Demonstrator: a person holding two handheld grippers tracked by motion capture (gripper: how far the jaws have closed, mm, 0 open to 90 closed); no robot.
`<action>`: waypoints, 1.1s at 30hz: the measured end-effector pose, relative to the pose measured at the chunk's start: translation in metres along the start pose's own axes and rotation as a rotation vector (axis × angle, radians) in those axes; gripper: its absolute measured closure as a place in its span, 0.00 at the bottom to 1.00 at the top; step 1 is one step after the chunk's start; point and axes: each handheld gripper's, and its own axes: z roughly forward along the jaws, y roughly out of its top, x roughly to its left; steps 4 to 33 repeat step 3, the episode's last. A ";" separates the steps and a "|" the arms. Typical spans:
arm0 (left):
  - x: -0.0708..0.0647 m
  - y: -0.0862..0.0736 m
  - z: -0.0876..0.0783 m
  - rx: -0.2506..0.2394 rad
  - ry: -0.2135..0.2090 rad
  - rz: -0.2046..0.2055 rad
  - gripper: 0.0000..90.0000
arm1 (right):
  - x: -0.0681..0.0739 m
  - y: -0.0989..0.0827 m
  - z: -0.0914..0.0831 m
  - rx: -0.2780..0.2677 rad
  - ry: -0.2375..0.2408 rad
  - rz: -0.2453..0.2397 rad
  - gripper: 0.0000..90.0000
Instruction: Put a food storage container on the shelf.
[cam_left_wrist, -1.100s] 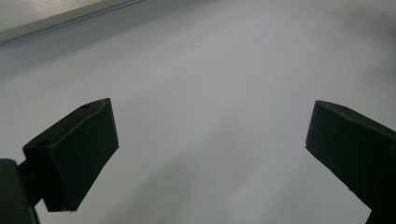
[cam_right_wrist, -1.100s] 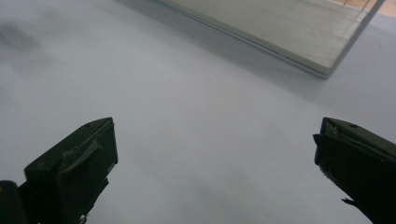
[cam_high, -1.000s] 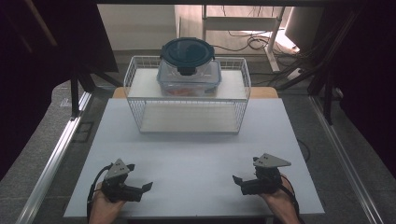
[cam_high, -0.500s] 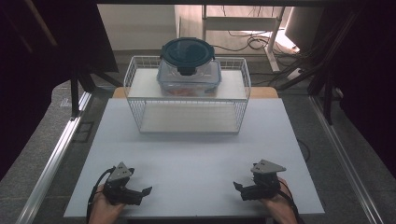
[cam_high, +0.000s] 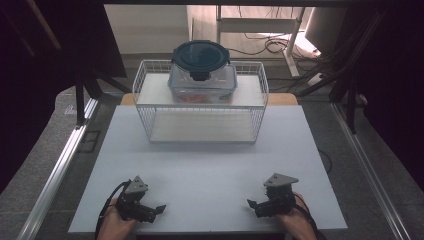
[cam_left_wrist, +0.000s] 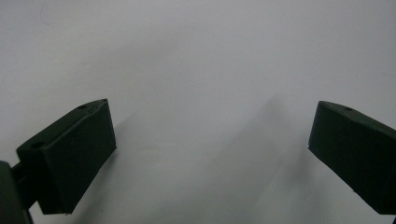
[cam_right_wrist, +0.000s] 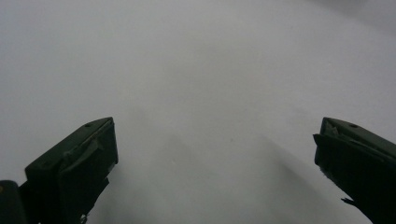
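Taking the wire basket (cam_high: 200, 107) as the landmark, the left gripper (cam_high: 156, 210) is resting low on the white surface (cam_high: 210, 170), well apart from the basket on the near side and to its left, jaws spread wide with nothing between them; the left gripper view is showing bare surface between the two black jaws. On top of the basket, toward its far side, the clear container (cam_high: 202, 82) with a dark round lid (cam_high: 200, 54) is sitting level. It is probably rigid plastic with something orange inside, moderately light, its smooth walls likely slippery, so the lid's rim or latch tab looks the surer hold. The right gripper (cam_high: 252, 205) is lying near and right of the basket, jaws likewise parted and empty.
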 end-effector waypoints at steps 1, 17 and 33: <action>0.000 0.000 0.000 0.000 0.001 -0.001 0.00 | 0.000 0.000 0.000 0.000 0.000 0.000 0.00; 0.000 0.001 -0.001 -0.008 -0.002 -0.004 0.00 | 0.000 0.000 0.001 0.002 -0.003 -0.004 0.00; 0.000 0.001 -0.001 -0.008 -0.002 -0.004 0.00 | 0.000 0.000 0.001 0.002 -0.003 -0.004 0.00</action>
